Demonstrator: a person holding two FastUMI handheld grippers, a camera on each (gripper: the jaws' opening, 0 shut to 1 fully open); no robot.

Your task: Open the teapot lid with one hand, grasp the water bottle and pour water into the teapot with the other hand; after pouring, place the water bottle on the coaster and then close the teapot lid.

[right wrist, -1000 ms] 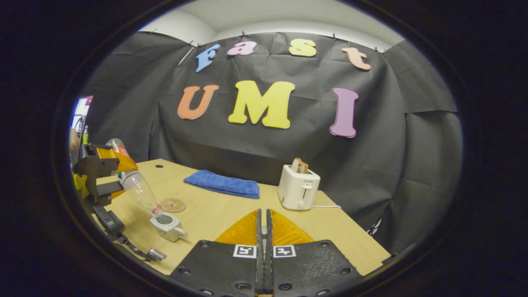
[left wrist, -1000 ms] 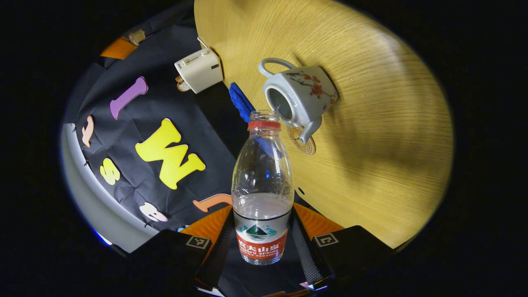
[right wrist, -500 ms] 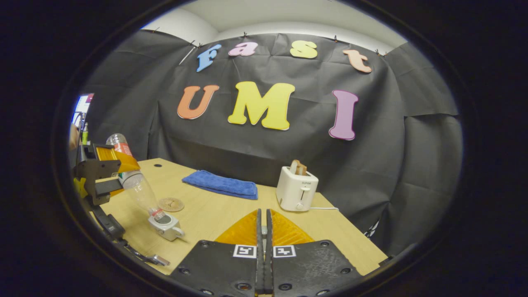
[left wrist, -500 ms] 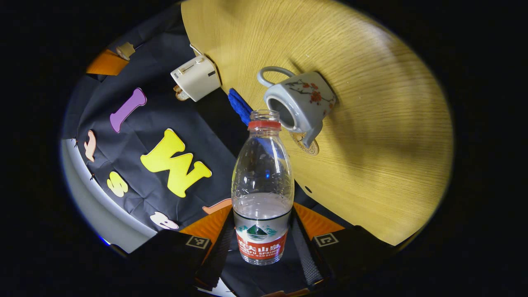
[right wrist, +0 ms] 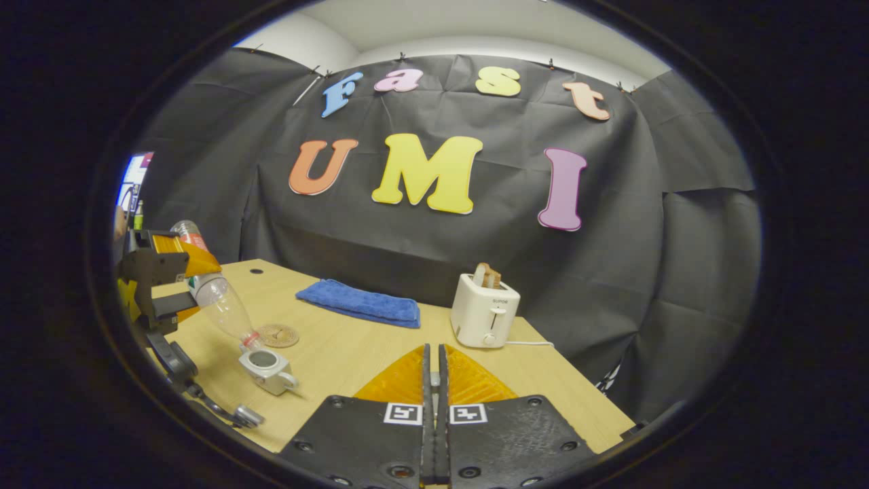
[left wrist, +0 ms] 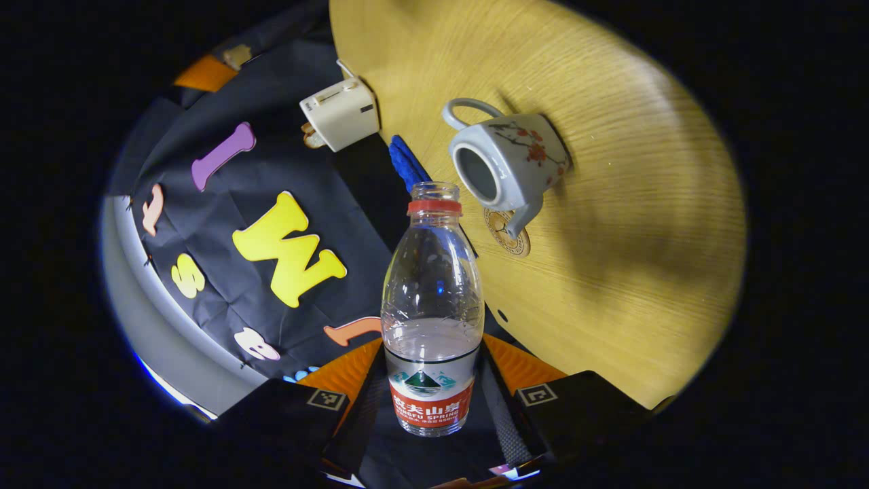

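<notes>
My left gripper [left wrist: 432, 384] is shut on the labelled lower part of a clear, uncapped water bottle [left wrist: 432, 299] with a red neck ring. In the right gripper view the left gripper [right wrist: 170, 272] holds the bottle [right wrist: 220, 307] tilted, mouth down, just above and left of the teapot [right wrist: 267, 363]. The grey teapot [left wrist: 509, 159], painted with red blossoms, stands lidless on the table [left wrist: 611, 204], its opening beside the bottle's mouth. A round wooden coaster [left wrist: 509, 238] lies by the spout. My right gripper [right wrist: 432, 380] is shut with nothing visible between its fingers.
A white toaster [right wrist: 485, 312] with bread in it stands at the back of the table [right wrist: 353, 353], its cord trailing right. A folded blue cloth [right wrist: 360, 302] lies behind the coaster [right wrist: 277, 335]. A cable hangs from the left gripper near the table's front edge.
The bottle's mouth has drawn back from over the teapot's opening and risen a little, and the bottle is less steeply tilted. The right gripper has barely moved.
</notes>
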